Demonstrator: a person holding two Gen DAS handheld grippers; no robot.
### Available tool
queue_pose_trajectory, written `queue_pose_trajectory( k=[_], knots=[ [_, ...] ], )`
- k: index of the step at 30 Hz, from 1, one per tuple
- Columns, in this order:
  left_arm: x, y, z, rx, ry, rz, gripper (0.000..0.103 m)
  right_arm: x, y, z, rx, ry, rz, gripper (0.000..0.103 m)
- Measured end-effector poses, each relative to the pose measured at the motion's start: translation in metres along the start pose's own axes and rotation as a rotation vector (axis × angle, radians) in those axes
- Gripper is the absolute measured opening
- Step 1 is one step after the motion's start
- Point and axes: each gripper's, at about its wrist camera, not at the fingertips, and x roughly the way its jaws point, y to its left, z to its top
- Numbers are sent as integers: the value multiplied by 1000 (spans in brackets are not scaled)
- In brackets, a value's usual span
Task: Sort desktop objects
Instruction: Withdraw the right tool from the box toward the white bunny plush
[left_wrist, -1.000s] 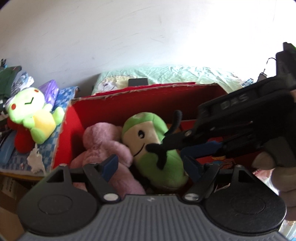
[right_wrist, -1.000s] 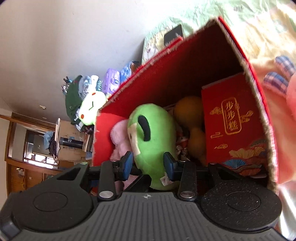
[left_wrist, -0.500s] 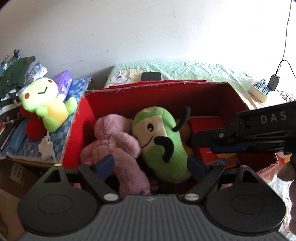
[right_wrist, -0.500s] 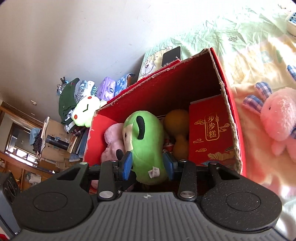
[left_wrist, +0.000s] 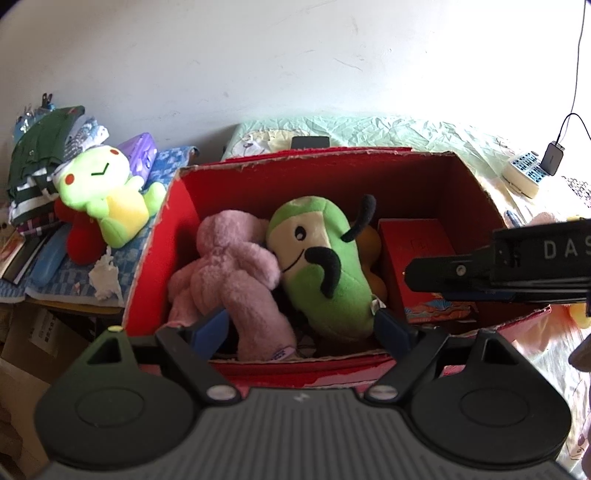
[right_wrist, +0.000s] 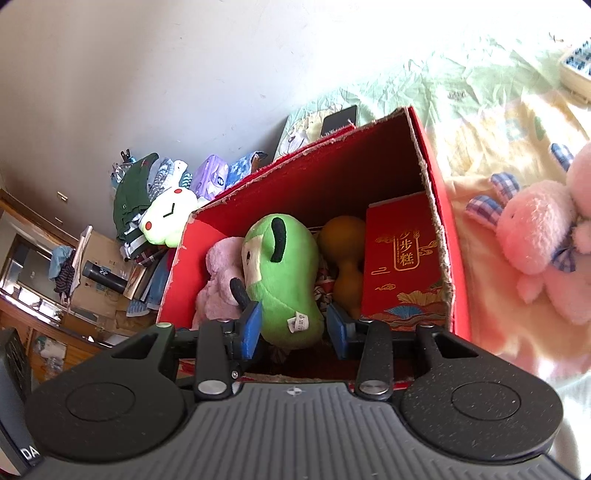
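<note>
A green bean-shaped plush toy (right_wrist: 284, 273) lies inside the red cardboard box (right_wrist: 436, 221), beside a pink plush (left_wrist: 229, 273). Both the right gripper (right_wrist: 293, 326) and the left gripper (left_wrist: 301, 330) hover spread apart, holding nothing.

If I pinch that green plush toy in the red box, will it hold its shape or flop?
The green plush toy looks soft and stuffed, so it would probably squash between the fingers and sag at its free end. It likely weighs little for its bulk. Its fuzzy fabric should not slip, though it leans on the pink plush, which may shift.
</note>
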Motion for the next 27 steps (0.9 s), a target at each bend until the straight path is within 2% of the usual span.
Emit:
queue_pose_trajectory(
  k=[8,16,27],
  knots=[
    [-10,-4,-4,-7,-25,35,89,-14,5,-10,-59,-34,-19,42],
    [-23,-21,-6,24,-57,44,96,-30,7,-17,-112,-64,-41,42],
    [-33,-40,-6,18,-52,54,96,-51,2,-22,-152,-79,-41,43]
  ],
)
